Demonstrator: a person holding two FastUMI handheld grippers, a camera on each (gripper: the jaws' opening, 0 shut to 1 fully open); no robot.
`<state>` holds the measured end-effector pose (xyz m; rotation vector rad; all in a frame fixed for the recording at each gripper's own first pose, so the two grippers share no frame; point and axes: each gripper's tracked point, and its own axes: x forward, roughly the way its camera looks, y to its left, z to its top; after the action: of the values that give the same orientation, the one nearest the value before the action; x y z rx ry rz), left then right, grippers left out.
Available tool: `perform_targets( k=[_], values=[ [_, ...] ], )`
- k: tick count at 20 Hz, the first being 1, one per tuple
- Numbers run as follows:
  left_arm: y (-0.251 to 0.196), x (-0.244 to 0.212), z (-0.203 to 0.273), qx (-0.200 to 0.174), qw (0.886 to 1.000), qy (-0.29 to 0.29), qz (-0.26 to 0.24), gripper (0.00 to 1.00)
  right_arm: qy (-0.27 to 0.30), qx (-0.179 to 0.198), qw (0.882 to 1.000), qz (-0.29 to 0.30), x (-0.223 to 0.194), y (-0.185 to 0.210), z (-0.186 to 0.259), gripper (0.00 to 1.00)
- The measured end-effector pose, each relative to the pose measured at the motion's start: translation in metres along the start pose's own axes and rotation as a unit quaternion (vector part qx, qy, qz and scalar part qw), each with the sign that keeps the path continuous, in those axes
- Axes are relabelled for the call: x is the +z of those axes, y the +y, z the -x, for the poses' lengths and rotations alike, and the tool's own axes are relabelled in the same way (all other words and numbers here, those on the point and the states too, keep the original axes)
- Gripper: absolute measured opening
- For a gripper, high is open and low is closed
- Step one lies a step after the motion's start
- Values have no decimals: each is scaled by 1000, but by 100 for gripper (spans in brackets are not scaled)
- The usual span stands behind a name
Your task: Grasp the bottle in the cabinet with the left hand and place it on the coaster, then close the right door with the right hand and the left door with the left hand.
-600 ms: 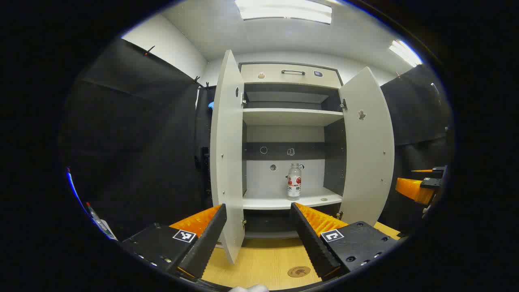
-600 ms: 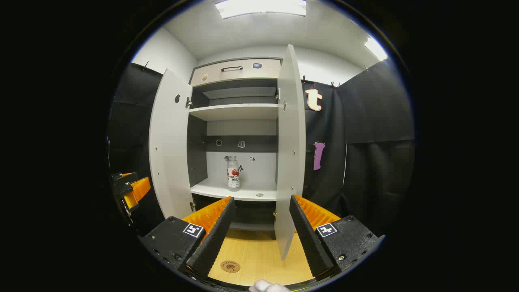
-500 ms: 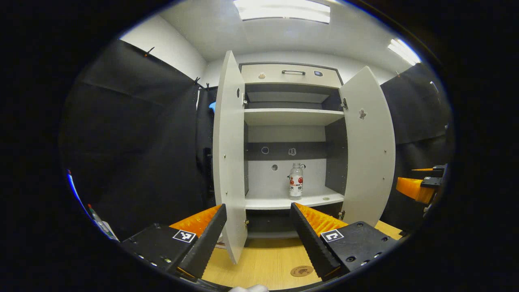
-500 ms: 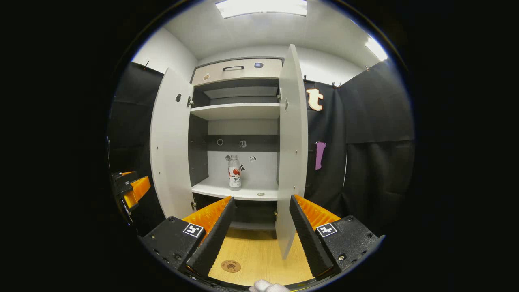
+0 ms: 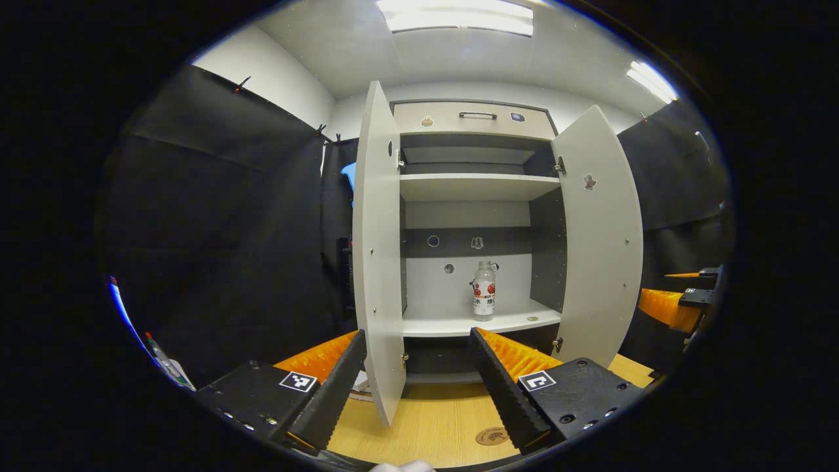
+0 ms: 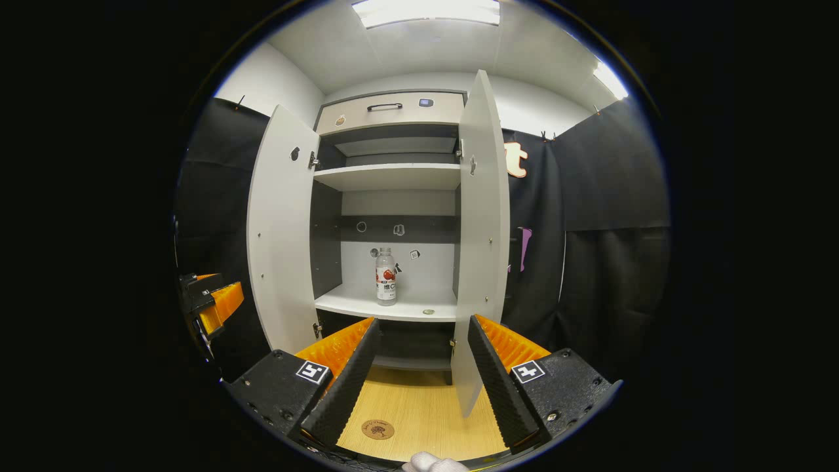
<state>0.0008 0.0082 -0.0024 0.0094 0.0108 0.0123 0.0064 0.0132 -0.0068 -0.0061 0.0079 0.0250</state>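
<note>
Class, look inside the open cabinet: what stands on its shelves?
On the lower shelf stands one bottle, upright, with a small round object beside it. The upper shelf looks bare. The drawer above is shut, so its contents are hidden.

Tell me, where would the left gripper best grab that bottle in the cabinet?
Probably around the labelled middle of the bottle, coming straight in from the front between the open doors. It stands upright on the shelf, its sides free, so the open left gripper can close on either side.
</note>
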Motion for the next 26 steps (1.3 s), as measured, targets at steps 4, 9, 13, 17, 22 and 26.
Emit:
perform_targets(
  k=[4,9,13,17,22,26],
  values=[
    [-11,-1,-17,-6,1000,3,-1,96,-2,3,1000,0,0,-5,-9,84],
    [-43,0,-71,-22,1000,0,-1,95,5,16,1000,-1,-3,-14,-32,83],
    [-80,2,-132,-48,999,-7,-5,96,3,17,1000,-9,4,-25,-52,83],
    [-121,2,-196,-74,997,-14,-13,96,-1,18,1000,-2,11,-34,-66,83],
    [-167,4,-271,-97,995,-18,-18,94,5,23,1000,2,6,-42,-78,83],
    [-172,0,-321,-80,996,-13,-20,96,12,27,1000,8,4,-48,-87,83]
  ],
)
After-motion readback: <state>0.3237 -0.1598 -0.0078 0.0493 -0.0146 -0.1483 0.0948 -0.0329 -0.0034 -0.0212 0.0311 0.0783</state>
